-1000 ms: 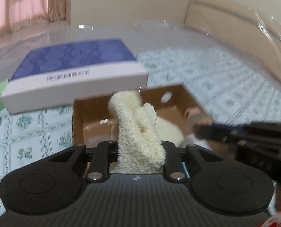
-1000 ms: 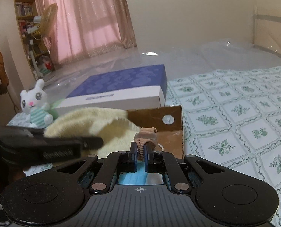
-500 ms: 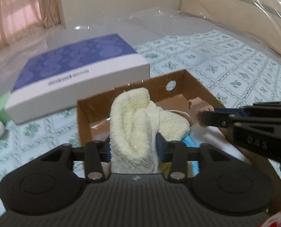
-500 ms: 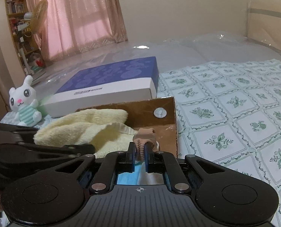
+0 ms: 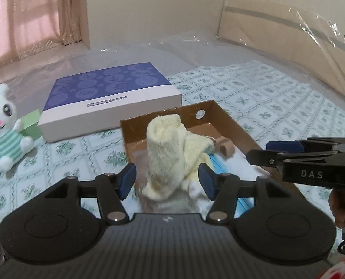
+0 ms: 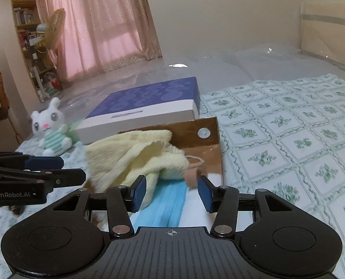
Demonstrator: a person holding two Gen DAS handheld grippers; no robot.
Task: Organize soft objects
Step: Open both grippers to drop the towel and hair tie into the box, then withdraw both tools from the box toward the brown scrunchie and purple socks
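A cream towel (image 5: 165, 153) stands bunched in the brown cardboard box (image 5: 232, 121). My left gripper (image 5: 167, 181) straddles the towel's near end; its jaws are opening and the pads are off the cloth. In the right wrist view the towel (image 6: 130, 158) lies over a blue face mask (image 6: 165, 204). A tan elastic band (image 6: 192, 176), blurred, sits loose between the opening jaws of my right gripper (image 6: 172, 190), close to the right pad. The band (image 5: 225, 147) rests by the box's right wall. The right gripper (image 5: 259, 151) hangs over the box's right side, and the left gripper (image 6: 72, 169) shows at the left.
A blue-and-white flat box (image 5: 109, 97) lies just behind the cardboard box. A white plush bunny (image 5: 5, 134) sits at the left against a green block (image 5: 30, 125). The floral bedspread (image 6: 288, 139) stretches to the right, with plastic sheeting beyond it.
Both grippers went from shut to open: the left let go of the towel, the right let go of the tan band. Both drew back and up from the box.
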